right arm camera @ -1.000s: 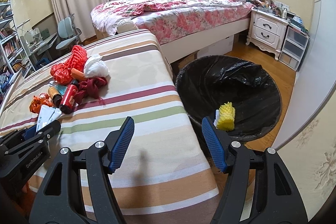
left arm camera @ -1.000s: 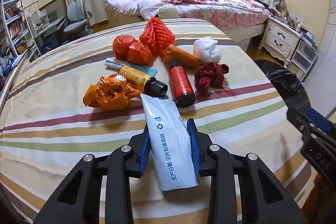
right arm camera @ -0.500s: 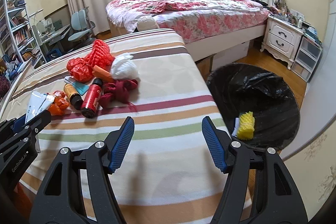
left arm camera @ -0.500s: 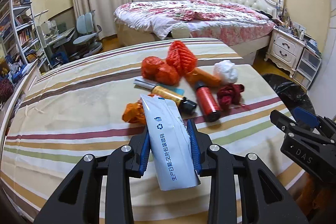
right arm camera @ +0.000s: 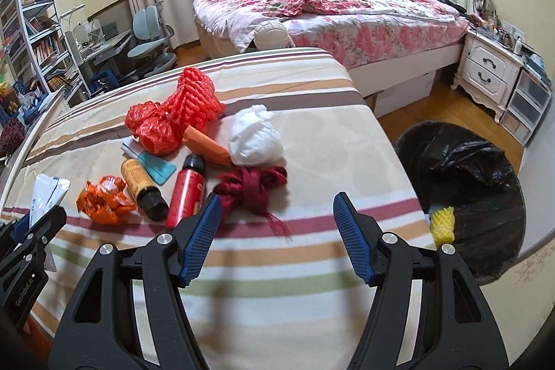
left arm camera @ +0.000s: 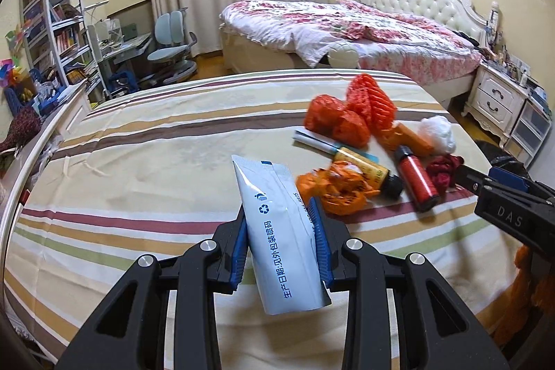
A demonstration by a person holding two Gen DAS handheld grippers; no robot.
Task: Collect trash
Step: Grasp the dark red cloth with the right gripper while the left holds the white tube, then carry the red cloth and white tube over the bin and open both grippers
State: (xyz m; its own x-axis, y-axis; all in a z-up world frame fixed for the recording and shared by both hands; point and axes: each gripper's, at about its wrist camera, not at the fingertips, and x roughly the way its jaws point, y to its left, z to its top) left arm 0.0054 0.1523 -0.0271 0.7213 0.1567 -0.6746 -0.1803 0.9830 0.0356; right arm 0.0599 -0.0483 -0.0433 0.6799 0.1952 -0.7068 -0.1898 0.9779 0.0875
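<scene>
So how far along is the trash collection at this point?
Early. Done: one yellow foam net lies in the black-lined bin. In hand: the left gripper clamps a white squeeze tube with blue print; the right gripper is open and empty. Left on the striped bedcover: red mesh net, red plastic bag, white wad, maroon cloth, red bottle, amber bottle, orange wrapper.

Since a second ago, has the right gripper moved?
Yes. The right gripper swung left: the bin slid from between its fingers to the frame's right, and the trash pile now sits ahead.
</scene>
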